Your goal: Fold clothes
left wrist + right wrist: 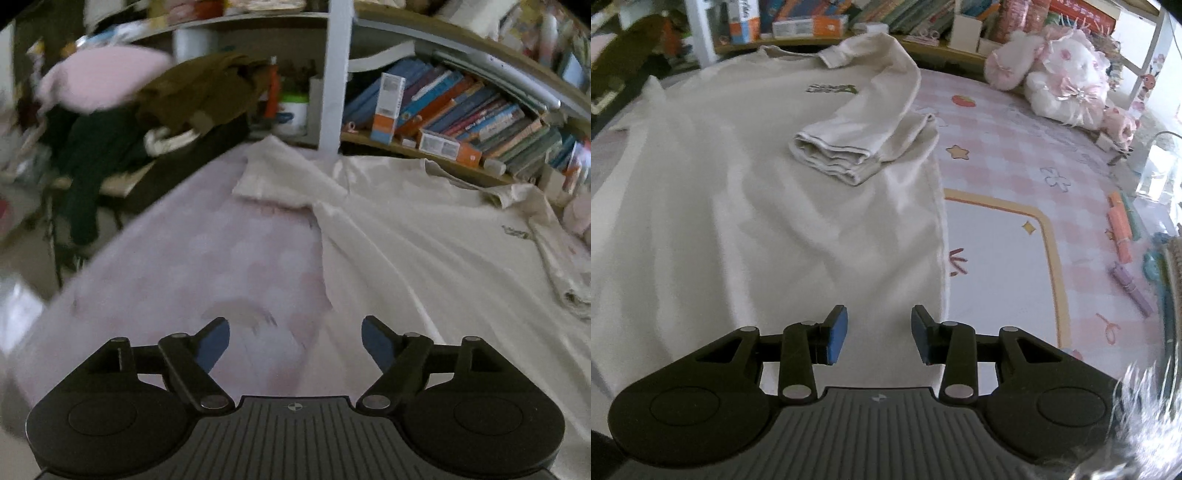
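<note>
Shirt (757, 206) flat, collar prob. twd shelf (923, 44)

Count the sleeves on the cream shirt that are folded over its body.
1. One sleeve is folded across the shirt, cuff on its chest. The other sleeve is spread out on the mat.

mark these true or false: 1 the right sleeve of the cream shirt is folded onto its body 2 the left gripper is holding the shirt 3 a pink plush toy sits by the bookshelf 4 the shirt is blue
1. True: the sleeve lies folded over the cream shirt.
2. False: the left gripper is open with nothing between its fingers, above the pink cloth.
3. True: the plush toy sits near the books.
4. False: the shirt is cream.
</note>
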Demonstrator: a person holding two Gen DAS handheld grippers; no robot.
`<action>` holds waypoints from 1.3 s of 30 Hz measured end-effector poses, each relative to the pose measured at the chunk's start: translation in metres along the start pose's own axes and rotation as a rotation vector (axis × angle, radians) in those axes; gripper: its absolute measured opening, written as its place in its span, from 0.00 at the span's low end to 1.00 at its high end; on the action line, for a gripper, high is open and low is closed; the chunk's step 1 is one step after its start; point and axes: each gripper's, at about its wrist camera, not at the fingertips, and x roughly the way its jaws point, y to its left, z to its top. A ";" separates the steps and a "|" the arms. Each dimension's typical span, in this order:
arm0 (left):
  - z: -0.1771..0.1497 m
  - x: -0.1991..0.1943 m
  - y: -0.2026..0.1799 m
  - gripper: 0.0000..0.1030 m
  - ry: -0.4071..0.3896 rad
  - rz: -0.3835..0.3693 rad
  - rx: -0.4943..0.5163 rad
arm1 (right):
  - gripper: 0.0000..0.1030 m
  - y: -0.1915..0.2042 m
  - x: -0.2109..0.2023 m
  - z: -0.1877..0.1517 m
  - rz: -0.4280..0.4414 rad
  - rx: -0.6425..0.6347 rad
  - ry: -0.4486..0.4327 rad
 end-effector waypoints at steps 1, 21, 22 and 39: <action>-0.006 -0.005 -0.006 0.83 0.005 0.005 -0.008 | 0.35 0.000 -0.003 -0.004 0.010 0.002 -0.011; -0.061 -0.062 -0.046 0.83 0.089 0.050 0.121 | 0.35 -0.032 -0.054 -0.094 0.041 0.081 -0.039; -0.062 -0.061 -0.043 0.83 0.090 0.053 0.116 | 0.35 -0.032 -0.055 -0.095 0.031 0.082 -0.035; -0.032 0.010 -0.013 0.02 0.137 -0.157 -0.229 | 0.06 -0.018 -0.054 -0.095 -0.039 0.135 -0.001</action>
